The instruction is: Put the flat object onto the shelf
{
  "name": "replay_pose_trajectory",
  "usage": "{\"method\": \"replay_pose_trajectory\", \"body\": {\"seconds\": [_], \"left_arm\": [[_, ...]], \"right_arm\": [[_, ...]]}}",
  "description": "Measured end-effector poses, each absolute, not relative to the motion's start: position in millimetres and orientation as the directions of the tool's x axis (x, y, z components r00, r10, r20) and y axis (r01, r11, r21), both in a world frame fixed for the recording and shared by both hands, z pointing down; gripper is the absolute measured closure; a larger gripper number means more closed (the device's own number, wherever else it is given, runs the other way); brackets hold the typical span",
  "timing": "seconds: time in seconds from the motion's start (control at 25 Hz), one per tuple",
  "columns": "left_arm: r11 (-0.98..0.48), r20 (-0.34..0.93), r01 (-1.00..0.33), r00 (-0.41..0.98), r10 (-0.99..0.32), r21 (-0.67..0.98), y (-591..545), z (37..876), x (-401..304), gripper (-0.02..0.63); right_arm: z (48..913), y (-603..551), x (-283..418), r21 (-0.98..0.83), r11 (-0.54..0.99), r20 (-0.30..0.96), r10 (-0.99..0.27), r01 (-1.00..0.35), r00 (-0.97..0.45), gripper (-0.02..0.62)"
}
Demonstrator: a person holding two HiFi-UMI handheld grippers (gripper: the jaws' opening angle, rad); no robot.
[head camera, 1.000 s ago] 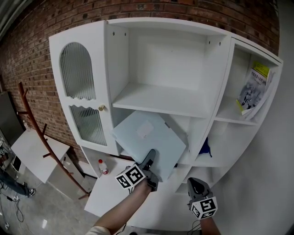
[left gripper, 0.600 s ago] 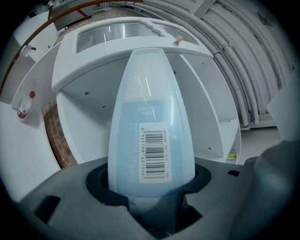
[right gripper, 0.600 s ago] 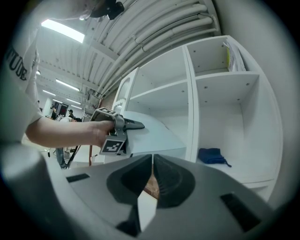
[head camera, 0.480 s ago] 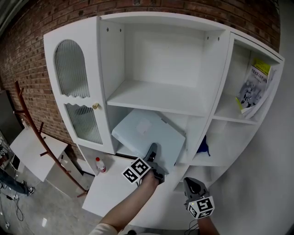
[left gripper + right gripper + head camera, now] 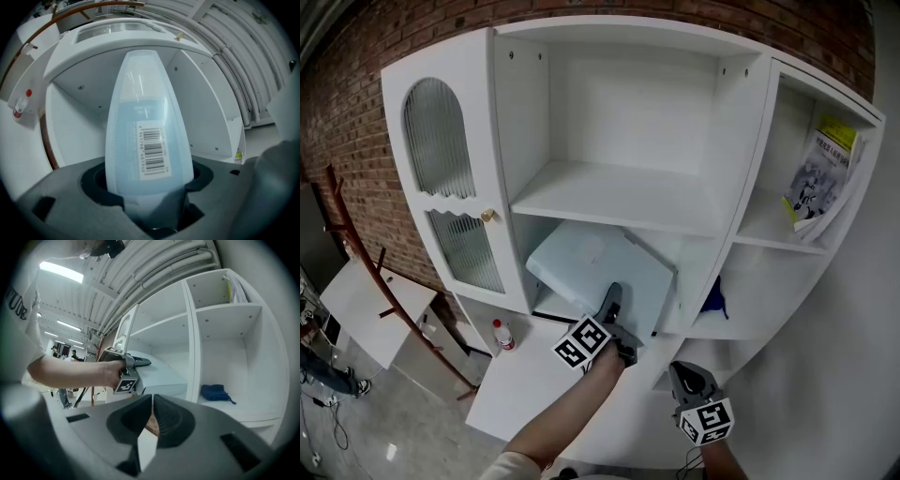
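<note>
The flat object is a pale blue file pouch [image 5: 591,267] with a barcode label [image 5: 152,150]. It lies tilted, its far end inside the white cabinet's lower middle compartment under the wide shelf board [image 5: 609,197]. My left gripper [image 5: 611,294] holds its near corner. Its jaws have just been opening, but the pouch is still between them [image 5: 147,180] and the pads look pressed on its sides. In the right gripper view the pouch [image 5: 161,373] and the left gripper [image 5: 136,363] show by the cabinet. My right gripper [image 5: 684,373] hangs low and shut, empty [image 5: 152,411].
A booklet [image 5: 820,178] leans in the upper right compartment. A blue cloth [image 5: 715,298] lies in the compartment right of the pouch. A small red-capped bottle [image 5: 500,335] stands on the low ledge at left. The ribbed glass door [image 5: 441,141] is left of the shelves.
The left gripper has pushed the pouch further into the lower middle compartment, so less of it sticks out. The right gripper has stayed put.
</note>
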State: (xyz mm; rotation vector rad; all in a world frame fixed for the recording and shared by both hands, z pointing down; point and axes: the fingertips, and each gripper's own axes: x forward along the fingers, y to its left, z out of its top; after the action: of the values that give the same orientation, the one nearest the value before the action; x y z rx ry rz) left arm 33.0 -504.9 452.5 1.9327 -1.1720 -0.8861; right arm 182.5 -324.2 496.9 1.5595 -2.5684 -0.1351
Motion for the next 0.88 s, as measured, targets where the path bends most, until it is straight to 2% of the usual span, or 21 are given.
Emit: {"method": "replay_pose_trajectory", "body": {"seconds": [0.32, 0.68, 0.72, 0.8, 0.88], "left_arm": [[-0.482, -0.225, -0.580, 0.460, -0.859, 0.657, -500, 431, 51, 0.247], [-0.558, -0.113, -0.646, 0.596, -0.795, 0.520, -496, 438, 59, 0.198], [-0.565, -0.104, -0.645, 0.607, -0.788, 0.515, -495, 438, 58, 0.195], [-0.578, -0.091, -0.642, 0.626, -0.775, 0.503, -493, 439, 57, 0.189], [-0.593, -0.086, -0.641, 0.641, -0.763, 0.487, -491, 438, 55, 0.181]], "right_arm": [[498, -336, 176, 0.125, 0.477, 0.067, -0.879, -0.870, -0.472, 0.563], [498, -351, 160, 0.104, 0.512, 0.078, -0.859, -0.852, -0.507, 0.560], [499, -354, 158, 0.097, 0.519, 0.085, -0.855, -0.850, -0.512, 0.544], [502, -359, 151, 0.080, 0.536, 0.105, -0.843, -0.840, -0.528, 0.449], [504, -365, 142, 0.061, 0.558, 0.119, -0.827, -0.827, -0.550, 0.417]]}}
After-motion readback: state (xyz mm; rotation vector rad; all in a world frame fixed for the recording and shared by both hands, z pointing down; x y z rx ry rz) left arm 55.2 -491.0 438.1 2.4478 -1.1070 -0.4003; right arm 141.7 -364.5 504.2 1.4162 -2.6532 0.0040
